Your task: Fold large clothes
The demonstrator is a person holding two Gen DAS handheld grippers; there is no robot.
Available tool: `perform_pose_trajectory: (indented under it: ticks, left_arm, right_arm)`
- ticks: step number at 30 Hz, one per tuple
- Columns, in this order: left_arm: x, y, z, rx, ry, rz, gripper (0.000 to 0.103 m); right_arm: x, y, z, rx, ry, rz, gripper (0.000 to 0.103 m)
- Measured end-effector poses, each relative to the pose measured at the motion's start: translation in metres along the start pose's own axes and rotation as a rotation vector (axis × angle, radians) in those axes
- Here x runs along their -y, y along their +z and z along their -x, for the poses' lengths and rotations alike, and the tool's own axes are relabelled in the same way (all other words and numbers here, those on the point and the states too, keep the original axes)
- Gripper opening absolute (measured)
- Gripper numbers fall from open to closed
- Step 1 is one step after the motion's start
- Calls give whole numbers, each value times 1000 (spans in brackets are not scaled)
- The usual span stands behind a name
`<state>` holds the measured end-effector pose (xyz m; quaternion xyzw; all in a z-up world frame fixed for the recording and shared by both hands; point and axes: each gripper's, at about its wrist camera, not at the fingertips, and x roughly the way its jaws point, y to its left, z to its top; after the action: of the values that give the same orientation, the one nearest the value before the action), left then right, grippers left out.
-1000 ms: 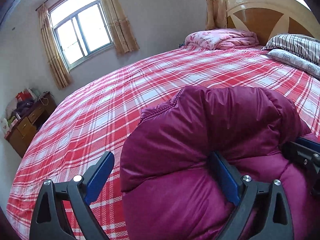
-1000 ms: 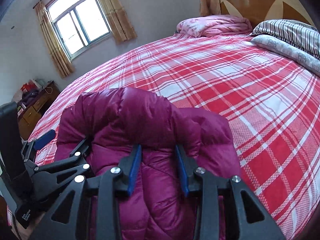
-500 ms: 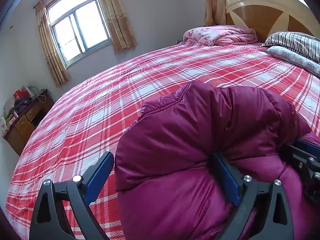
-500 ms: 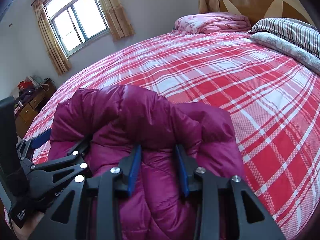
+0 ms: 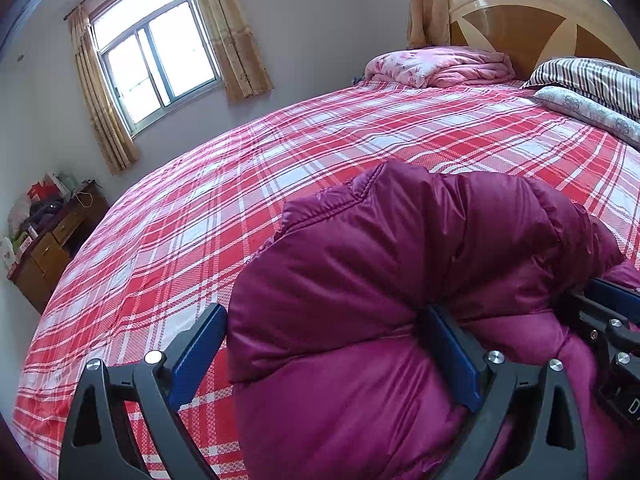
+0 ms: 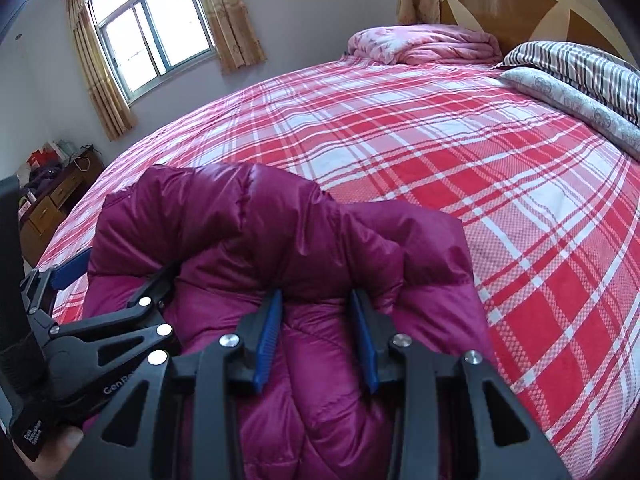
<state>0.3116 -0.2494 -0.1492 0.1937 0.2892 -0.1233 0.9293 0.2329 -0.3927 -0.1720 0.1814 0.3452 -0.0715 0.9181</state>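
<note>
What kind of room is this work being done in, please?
Most likely a home bedroom. A large bed with a red plaid cover and a wooden headboard fills the view, folded bedding lies by the headboard, and a curtained window and a cluttered wooden dresser stand by the wall.

1. Bright daylight pouring from the window at ten o'clock, glass blown white.
2. Soft sheen on the jacket.
3. Sharp centre; bowed, dark-vignetted edges.
</note>
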Motion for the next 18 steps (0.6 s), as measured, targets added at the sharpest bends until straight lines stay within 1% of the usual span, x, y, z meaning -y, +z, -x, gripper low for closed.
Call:
perform_pose_trajectory:
  ticks: [7,10,13,16,18]
  left_arm:
    - [0,0,3,-2,5,-5,98]
    - [-5,-5,19,4,21,15,98]
    - [-7,-19,40,18,54,40,98]
    - [-12,-31,52,8,60,88,98]
    - [-12,-37,56,9,69,98,98]
  right_arm:
    - [0,0,0,2,3,-4,39]
    - [0,0,0,4,1,-1,39]
    - [-1,-1,1,8,-2,2,39]
    - [-1,-2,1,11,-4,3,39]
    - [-2,-3,2,13,-7,5,39]
